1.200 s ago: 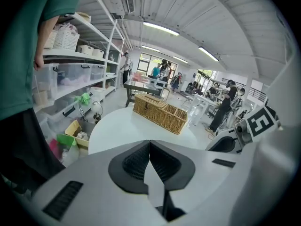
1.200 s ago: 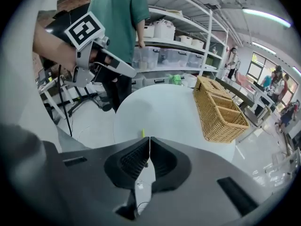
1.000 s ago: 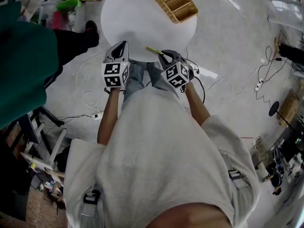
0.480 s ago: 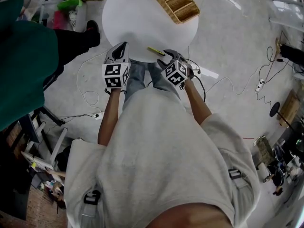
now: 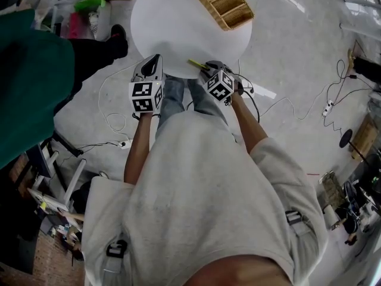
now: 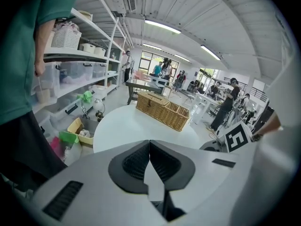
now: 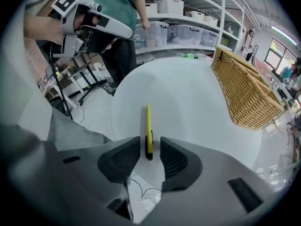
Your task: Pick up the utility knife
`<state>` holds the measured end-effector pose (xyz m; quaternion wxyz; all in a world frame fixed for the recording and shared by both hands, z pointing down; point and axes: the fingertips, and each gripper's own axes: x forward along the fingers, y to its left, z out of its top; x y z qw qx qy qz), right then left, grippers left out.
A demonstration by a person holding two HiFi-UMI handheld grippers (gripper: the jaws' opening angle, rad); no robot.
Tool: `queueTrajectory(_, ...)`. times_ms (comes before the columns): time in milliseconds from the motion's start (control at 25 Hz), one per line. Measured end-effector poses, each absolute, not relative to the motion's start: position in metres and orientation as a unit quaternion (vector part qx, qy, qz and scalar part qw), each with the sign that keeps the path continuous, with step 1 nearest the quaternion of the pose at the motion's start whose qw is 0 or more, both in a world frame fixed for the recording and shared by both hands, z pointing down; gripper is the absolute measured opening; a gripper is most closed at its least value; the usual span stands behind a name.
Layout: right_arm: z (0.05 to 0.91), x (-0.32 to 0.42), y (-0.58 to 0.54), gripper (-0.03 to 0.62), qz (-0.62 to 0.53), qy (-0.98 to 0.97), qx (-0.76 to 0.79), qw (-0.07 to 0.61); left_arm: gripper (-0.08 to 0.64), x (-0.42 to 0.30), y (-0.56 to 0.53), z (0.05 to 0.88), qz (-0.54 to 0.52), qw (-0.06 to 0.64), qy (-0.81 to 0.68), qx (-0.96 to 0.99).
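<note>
Left hand-held gripper [image 5: 153,63], grey with a black-and-white marker cube, is clenched on nothing: its two ribbed pads meet tip to tip. It is held on a stretched forearm and slopes down toward the near left rim of the round white bench [image 5: 172,22]. Further right, the slim yellow utility knife [image 7: 148,126] lies flat on the bench, close to its near edge. The right hand-held gripper [image 7: 150,149] points steeply down over it. Its jaws have just been closing, with the knife's near end between them, but the pads do not press it. At the far right sits a woven wicker basket [image 7: 244,88].
</note>
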<state>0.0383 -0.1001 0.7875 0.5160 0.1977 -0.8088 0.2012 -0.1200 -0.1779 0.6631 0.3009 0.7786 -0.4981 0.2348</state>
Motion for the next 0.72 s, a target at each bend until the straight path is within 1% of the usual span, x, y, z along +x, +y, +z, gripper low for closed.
queueTrajectory(120, 0.7865, 0.0399, -0.1030, 0.126, 0.198, -0.807, 0.198, 0.520, 0.021, -0.1214, -0.1767, 0.6634, 0.236, 0.302, -0.498, 0.778)
queueTrajectory(320, 0.7875, 0.0389, -0.1024, 0.117, 0.189, -0.806, 0.196, 0.525, 0.021, -0.1218, -0.1772, 0.6643, 0.236, 0.303, -0.498, 0.778)
queueTrajectory(640, 0.7878, 0.0365, -0.1013, 0.072, 0.189, -0.804, 0.205, 0.526, 0.021, -0.1224, -0.1778, 0.6643, 0.237, 0.302, -0.497, 0.778)
queueTrajectory(720, 0.7886, 0.0357, -0.1009, 0.069, 0.193, -0.802, 0.206, 0.527, 0.021, -0.1238, -0.1773, 0.6641, 0.237, 0.302, -0.498, 0.778)
